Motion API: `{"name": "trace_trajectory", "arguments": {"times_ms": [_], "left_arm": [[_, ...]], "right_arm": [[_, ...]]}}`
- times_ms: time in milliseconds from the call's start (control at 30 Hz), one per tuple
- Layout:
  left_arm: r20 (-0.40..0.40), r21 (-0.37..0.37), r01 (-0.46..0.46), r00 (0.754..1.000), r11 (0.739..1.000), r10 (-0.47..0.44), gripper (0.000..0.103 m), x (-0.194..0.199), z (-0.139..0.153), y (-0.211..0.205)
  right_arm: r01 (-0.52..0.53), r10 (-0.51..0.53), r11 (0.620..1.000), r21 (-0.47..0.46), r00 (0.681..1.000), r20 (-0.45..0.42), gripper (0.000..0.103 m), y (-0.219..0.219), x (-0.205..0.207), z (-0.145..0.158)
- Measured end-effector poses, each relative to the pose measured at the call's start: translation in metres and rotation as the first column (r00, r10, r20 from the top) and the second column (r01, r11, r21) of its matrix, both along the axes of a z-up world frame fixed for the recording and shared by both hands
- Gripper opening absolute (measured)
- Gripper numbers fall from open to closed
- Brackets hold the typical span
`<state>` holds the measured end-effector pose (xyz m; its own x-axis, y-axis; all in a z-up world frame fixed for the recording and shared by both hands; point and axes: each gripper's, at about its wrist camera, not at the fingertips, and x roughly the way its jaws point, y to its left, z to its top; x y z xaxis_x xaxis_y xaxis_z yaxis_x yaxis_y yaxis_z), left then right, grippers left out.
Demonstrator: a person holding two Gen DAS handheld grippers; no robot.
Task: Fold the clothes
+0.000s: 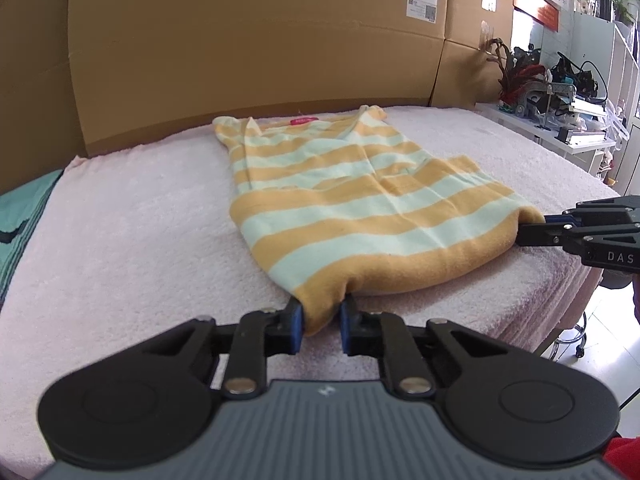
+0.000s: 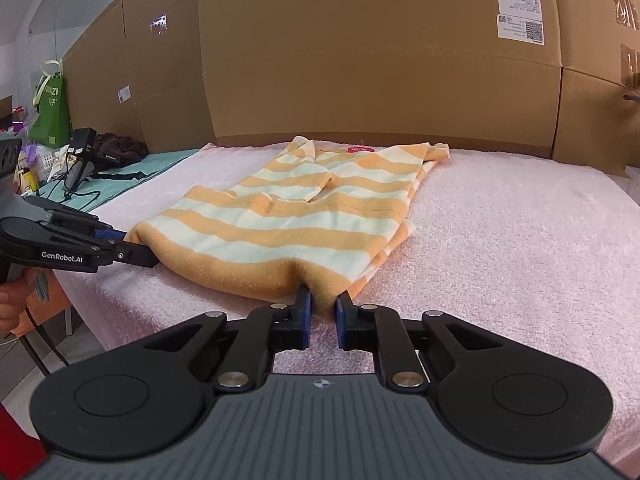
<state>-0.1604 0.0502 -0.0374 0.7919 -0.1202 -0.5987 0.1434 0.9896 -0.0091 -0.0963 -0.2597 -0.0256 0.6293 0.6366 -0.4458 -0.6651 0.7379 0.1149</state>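
Note:
An orange and pale-mint striped shirt (image 1: 344,196) lies flat on the pink towel-covered table (image 1: 132,224), collar toward the cardboard wall, sleeves folded in. My left gripper (image 1: 322,318) is shut on the near left corner of its orange hem. My right gripper (image 1: 534,230) pinches the hem's other corner at the table's right edge. In the right wrist view the striped shirt (image 2: 304,220) stretches away from me, my right gripper (image 2: 322,308) is shut on the hem, and my left gripper (image 2: 138,250) grips the far left corner.
Tall cardboard boxes (image 1: 256,40) wall off the back of the table. A teal cloth (image 2: 132,176) with a black device and cables lies left of the towel. A cluttered white shelf (image 1: 560,128) stands to the right. A person's hand (image 2: 12,300) holds the left gripper's handle.

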Motion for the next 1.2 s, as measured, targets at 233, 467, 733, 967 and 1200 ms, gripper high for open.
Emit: {"name": "trace_trajectory", "arguments": {"times_ms": [233,467,733,967,1200], "left_arm": [[-0.003,0.035,-0.007,1.000,0.999,0.007,0.010,0.000,0.004,-0.003],[0.011,0.049,-0.001,1.000,0.999,0.001,0.006,-0.008,0.012,-0.003],[0.004,0.057,0.020,1.000,0.998,-0.020,0.006,-0.019,0.013,-0.003],[-0.004,0.053,0.034,0.999,0.998,-0.034,0.006,-0.038,0.009,-0.003],[-0.003,0.001,0.029,1.000,1.000,-0.029,0.006,-0.046,0.003,0.003]], "right_arm": [[-0.006,0.006,1.000,0.005,1.000,0.024,0.012,-0.002,-0.004,0.006],[-0.016,0.015,0.999,0.027,0.999,0.033,0.011,-0.006,-0.008,0.011],[-0.033,0.033,0.999,0.027,0.999,0.028,0.011,-0.015,-0.012,0.014],[-0.058,0.058,0.998,0.000,0.998,0.014,0.011,-0.021,-0.022,0.012],[-0.042,0.043,0.999,0.022,0.999,-0.020,0.012,-0.024,-0.022,0.006]]}}
